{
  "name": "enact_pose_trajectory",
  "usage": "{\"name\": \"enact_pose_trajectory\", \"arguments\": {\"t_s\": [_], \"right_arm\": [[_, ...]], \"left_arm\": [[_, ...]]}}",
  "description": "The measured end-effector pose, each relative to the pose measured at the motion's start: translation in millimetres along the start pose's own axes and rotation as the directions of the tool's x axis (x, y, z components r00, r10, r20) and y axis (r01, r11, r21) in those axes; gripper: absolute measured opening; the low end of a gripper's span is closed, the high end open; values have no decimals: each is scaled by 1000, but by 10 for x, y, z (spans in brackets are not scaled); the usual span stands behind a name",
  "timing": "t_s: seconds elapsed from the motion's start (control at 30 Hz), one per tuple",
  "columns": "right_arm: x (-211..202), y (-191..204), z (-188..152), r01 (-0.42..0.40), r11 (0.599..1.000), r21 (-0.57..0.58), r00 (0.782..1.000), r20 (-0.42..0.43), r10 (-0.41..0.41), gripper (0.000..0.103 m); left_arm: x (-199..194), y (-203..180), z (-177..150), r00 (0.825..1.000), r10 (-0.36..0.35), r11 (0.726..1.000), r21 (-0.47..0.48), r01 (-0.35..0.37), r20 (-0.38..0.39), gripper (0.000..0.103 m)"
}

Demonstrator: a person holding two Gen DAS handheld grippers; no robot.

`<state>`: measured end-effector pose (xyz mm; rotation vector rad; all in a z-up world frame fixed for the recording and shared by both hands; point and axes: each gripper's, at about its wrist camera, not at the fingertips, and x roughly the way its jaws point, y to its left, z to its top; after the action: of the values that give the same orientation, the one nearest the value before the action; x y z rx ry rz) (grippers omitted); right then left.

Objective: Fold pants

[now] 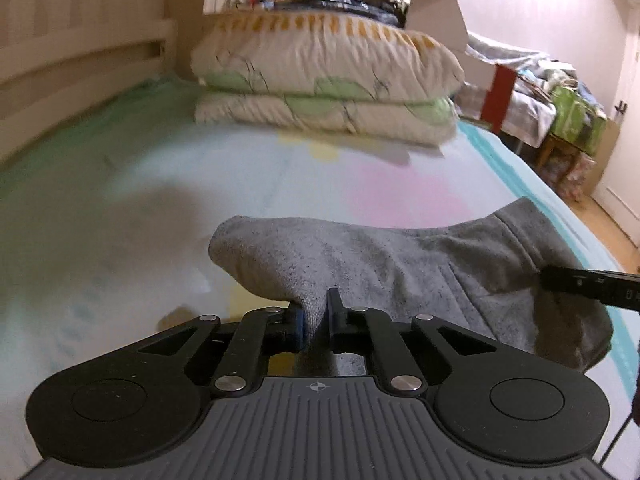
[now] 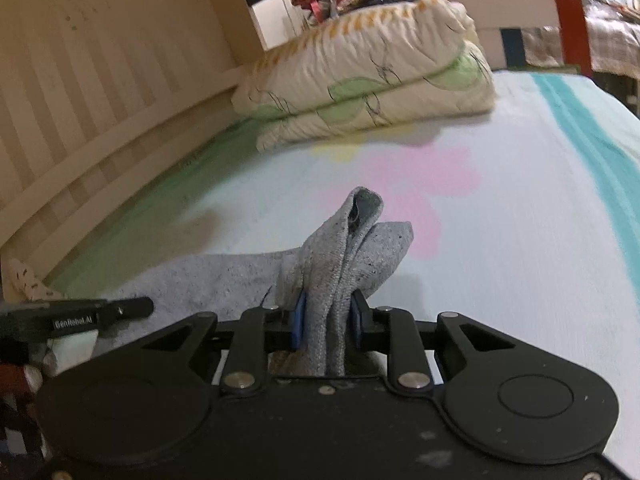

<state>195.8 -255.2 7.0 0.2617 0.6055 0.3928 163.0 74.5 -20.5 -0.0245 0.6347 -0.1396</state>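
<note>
Grey fleece sweatpants (image 1: 400, 264) sit near the foot end of a bed with a pastel flower-print sheet (image 1: 120, 208), partly raised off it between the two grippers. Left gripper (image 1: 316, 316) is nearly closed, blue pads pinching a thin fold of grey cloth. Right gripper (image 2: 328, 316) is closed part way on a thicker bunched hem, cloth sticking up past the pads. Folded cream quilt with green patches (image 1: 320, 80) is stacked well apart at the head end by a beige slatted headboard (image 2: 100, 80). Risks: the left pinch looks shallow, so the thin fold may slip out under the cloth's weight; the right bunch holds several layers, one may slide free and skew the fold; uneven pull between the grippers would crease the pants. Readable writing: "GenRobot.AI" on the left gripper's finger in the right wrist view; elsewhere nothing legible.
</note>
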Motion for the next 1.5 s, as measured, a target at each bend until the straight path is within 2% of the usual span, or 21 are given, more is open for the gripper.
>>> {"name": "enact_pose_trajectory", "arguments": {"t_s": [0.1,0.17,0.2,0.27,0.3,0.37,0.47,0.57,0.63,0.7,0.8,0.87,1.03,1.23,1.37,1.5], "right_arm": [[244,41,170,-6,1000,-24,1000,26,6,23],[438,-35,236,8,1000,-10,999,32,-8,24],[551,-84,263,27,1000,1,999,20,-27,29],[863,-289,225,106,993,49,992,-73,-102,35],[957,-383,187,179,983,49,979,-106,-173,35],[985,-489,134,246,969,26,964,-111,-241,36],[726,-458,98,240,971,12,971,-21,-240,36],[476,-151,28,184,978,-97,982,59,-179,36],[433,46,-56,127,979,-160,991,56,-119,36],[441,208,-200,90,974,-209,996,23,-87,34],[607,236,-446,113,966,-233,988,-74,-133,31],[654,116,-606,136,972,-190,979,-122,-160,31],[384,183,-549,139,980,-142,985,-86,-152,32],[-216,455,-585,130,987,-98,991,-21,-133,40],[-547,637,-665,122,988,-91,992,-11,-123,48],[-798,879,-782,162,979,-123,986,-20,-166,51]], "left_arm": [[135,51,111,1000,26,999,27,-26,14,10],[350,128,104,998,59,998,19,-59,-29,16],[456,185,50,994,88,996,-1,-88,-70,16],[595,236,-70,977,162,986,-21,-167,-137,15],[595,248,-117,973,182,982,-21,-187,-143,15],[498,247,-226,975,179,982,-31,-184,-135,15],[304,109,-333,981,166,985,-24,-169,-104,15],[152,-98,-369,990,127,991,-31,-129,-53,16],[122,-265,-401,994,106,994,-6,-106,-35,17],[203,-371,-432,994,99,995,26,-98,-48,21],[397,-390,-619,985,110,994,34,-106,-134,23],[405,-361,-694,986,109,994,18,-107,-130,24],[133,-378,-630,984,124,991,-24,-128,-128,23],[-314,-522,-673,982,134,983,-109,-149,-134,27],[-531,-674,-708,972,169,979,-87,-185,-161,29],[-789,-842,-779,970,197,977,-47,-206,-145,29]]}}
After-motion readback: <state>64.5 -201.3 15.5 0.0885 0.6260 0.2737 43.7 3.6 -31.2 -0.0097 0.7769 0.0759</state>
